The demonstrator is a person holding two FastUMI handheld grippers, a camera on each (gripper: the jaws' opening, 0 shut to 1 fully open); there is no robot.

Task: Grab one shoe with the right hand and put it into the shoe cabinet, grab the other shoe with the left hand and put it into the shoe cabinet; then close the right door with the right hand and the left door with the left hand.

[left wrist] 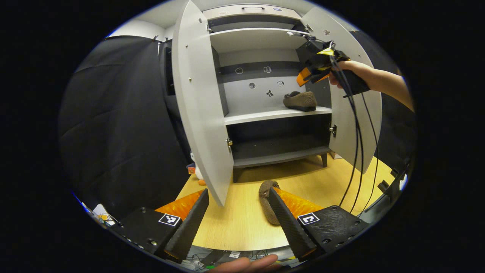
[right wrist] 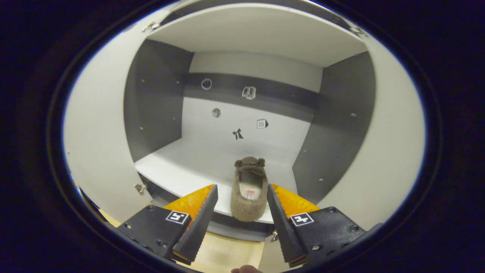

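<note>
While one shoe (right wrist: 248,191) sits at the shelf's (right wrist: 182,167) front right edge, right gripper (right wrist: 241,212) fingers apart; left gripper (left wrist: 238,216) apart, second shoe (left wrist: 265,203) on desk (left wrist: 242,223).

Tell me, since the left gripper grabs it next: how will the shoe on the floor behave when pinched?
The shoe on the floor looks fuzzy and slipper-like, so it probably squashes and flexes rather than staying stiff. Its pile should grip the left gripper well. It lies flat, so rolling seems unlikely.
</note>
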